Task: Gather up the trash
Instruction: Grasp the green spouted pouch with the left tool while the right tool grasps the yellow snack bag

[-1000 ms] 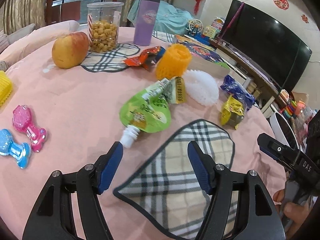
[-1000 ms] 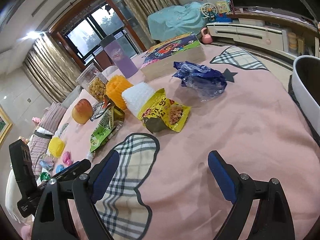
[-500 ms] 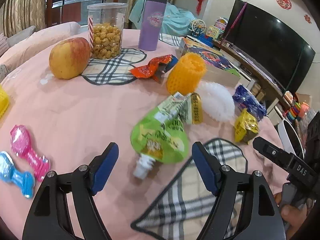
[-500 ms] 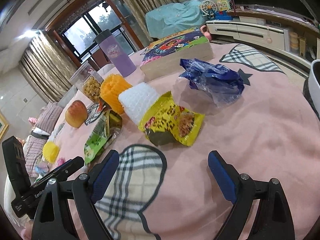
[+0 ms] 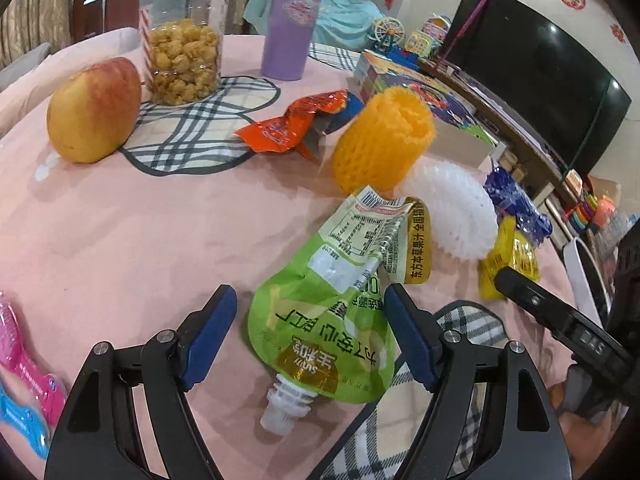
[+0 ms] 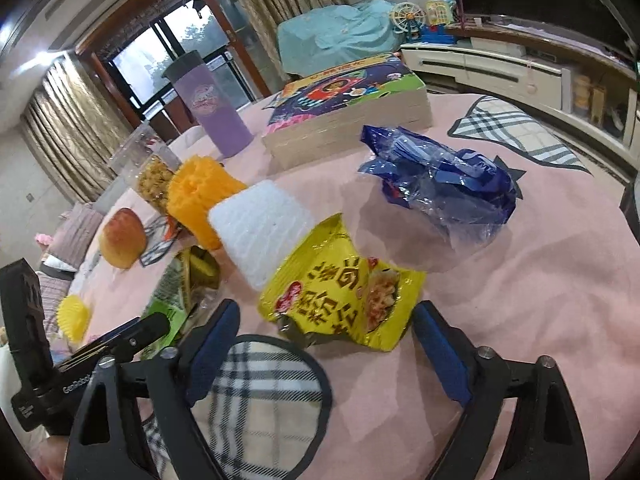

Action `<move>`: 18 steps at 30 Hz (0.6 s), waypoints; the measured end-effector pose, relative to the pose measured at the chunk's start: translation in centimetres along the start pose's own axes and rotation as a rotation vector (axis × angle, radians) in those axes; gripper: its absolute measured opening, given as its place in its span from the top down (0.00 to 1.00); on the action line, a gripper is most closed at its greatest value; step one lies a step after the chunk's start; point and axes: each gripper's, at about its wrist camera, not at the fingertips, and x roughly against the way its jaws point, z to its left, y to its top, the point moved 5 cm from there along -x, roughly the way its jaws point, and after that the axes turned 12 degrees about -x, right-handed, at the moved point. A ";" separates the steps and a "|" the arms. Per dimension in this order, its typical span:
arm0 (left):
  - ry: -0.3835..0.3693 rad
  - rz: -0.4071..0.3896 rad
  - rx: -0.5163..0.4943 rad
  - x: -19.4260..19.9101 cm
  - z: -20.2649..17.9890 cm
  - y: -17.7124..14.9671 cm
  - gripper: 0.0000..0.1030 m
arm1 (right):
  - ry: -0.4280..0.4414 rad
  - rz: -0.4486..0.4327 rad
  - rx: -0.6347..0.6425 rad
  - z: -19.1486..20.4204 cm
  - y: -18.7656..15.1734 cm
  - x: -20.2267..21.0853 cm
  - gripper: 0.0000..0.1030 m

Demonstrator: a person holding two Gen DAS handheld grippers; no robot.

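Note:
A green drink pouch [image 5: 328, 320] with a white spout lies flat on the pink tablecloth. My left gripper [image 5: 310, 322] is open, its blue pads on either side of the pouch, not touching it. A yellow snack wrapper [image 6: 344, 292] lies in front of my right gripper [image 6: 326, 332], which is open with the wrapper's near edge between its pads. Other trash: an orange wrapper [image 5: 292, 124], a blue plastic bag [image 6: 440, 184], an orange foam net [image 5: 384, 136] and a white foam net [image 6: 260, 228].
An apple [image 5: 94, 110], a popcorn jar [image 5: 182, 60] and a purple tumbler [image 5: 290, 20] stand at the back. A picture-book box [image 6: 352, 104] lies beyond the blue bag. Pink and blue toys [image 5: 24, 376] lie at the left. A white bin rim [image 5: 588, 276] shows off the table's right edge.
Both grippers have moved forward over the table. The left one now straddles the green pouch; the right one has closed in on the yellow wrapper. Both stay open.

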 end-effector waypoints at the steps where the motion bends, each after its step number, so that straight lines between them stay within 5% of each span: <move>1: -0.001 0.001 -0.010 0.0 -0.3 0.0 0.32 | -0.004 0.001 0.002 -0.1 0.0 0.0 0.34; 6: -0.014 -0.007 -0.032 0.4 -1.1 -0.3 0.45 | 0.034 0.017 -0.007 -0.4 0.0 0.0 0.83; 18: -0.089 -0.043 0.009 3.4 -4.0 -2.9 0.49 | 0.110 -0.010 0.007 -1.0 -1.1 3.7 0.91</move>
